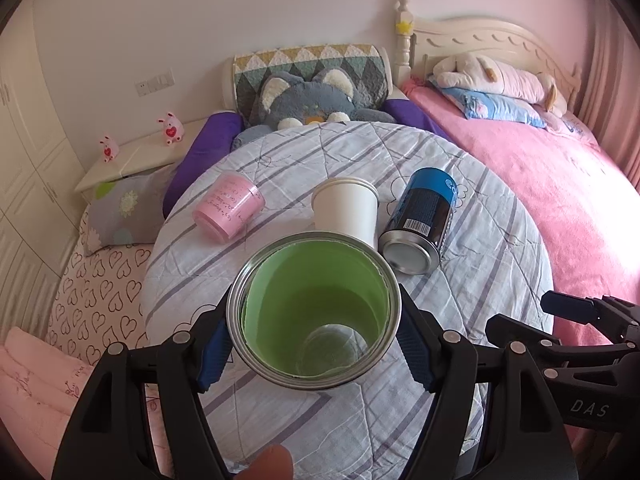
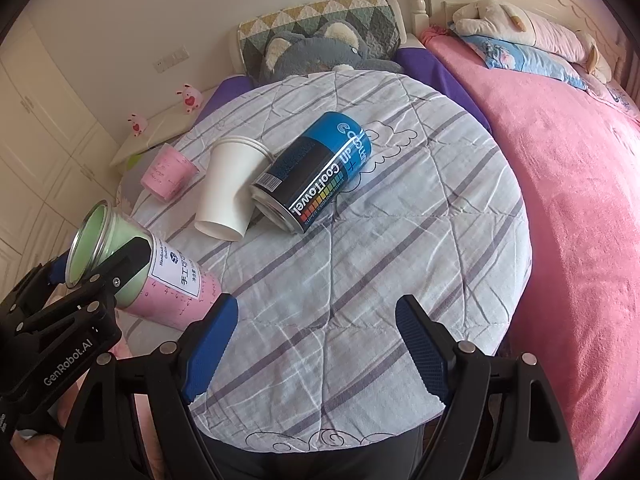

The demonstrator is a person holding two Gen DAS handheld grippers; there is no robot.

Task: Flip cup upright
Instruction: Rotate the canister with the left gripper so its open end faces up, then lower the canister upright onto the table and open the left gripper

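My left gripper (image 1: 314,344) is shut on a clear jar with a green and pink wrap (image 1: 314,312), gripped near its rim and held tilted above the round table; its open mouth faces the left camera. The jar also shows in the right wrist view (image 2: 132,268), held by the left gripper (image 2: 92,276) at the table's left edge. My right gripper (image 2: 316,348) is open and empty over the table's near side. A white paper cup (image 2: 230,188) lies on its side mid-table. A pink cup (image 2: 166,176) lies tipped at the far left.
A blue can (image 2: 316,172) lies on its side against the white cup. The round table has a striped grey cloth (image 2: 400,260). A pink bed (image 2: 568,200) runs along the right. A grey plush toy (image 1: 308,100) sits behind the table.
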